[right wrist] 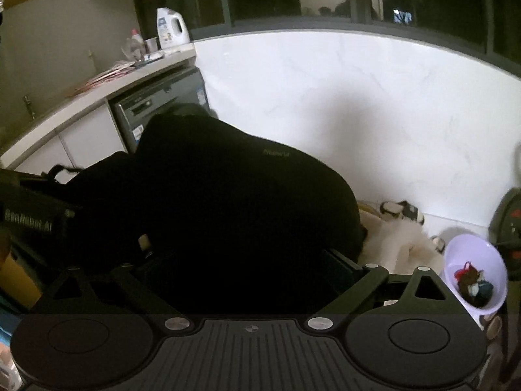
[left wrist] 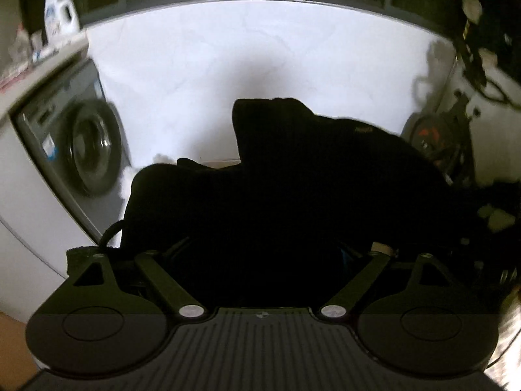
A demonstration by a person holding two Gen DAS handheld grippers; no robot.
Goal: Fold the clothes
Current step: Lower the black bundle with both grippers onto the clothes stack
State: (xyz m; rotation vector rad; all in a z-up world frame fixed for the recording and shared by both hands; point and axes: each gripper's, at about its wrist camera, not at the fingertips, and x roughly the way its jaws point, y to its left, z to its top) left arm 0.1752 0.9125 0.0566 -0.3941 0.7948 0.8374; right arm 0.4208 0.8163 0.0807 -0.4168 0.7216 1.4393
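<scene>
While the black garment (left wrist: 293, 176) hangs bunched and unfolded, I cannot tell whether either gripper's fingers clamp it.

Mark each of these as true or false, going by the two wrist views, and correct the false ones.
1. The garment in front of the grippers is white. False: the garment is black.
2. A detergent bottle stands on the counter. True.
3. The lilac basin is empty. False: it holds small dark and red items.
4. A front-loading washing machine sits under the counter. True.
5. The wall behind the garment is dark brick. False: the wall is smooth and white.
</scene>
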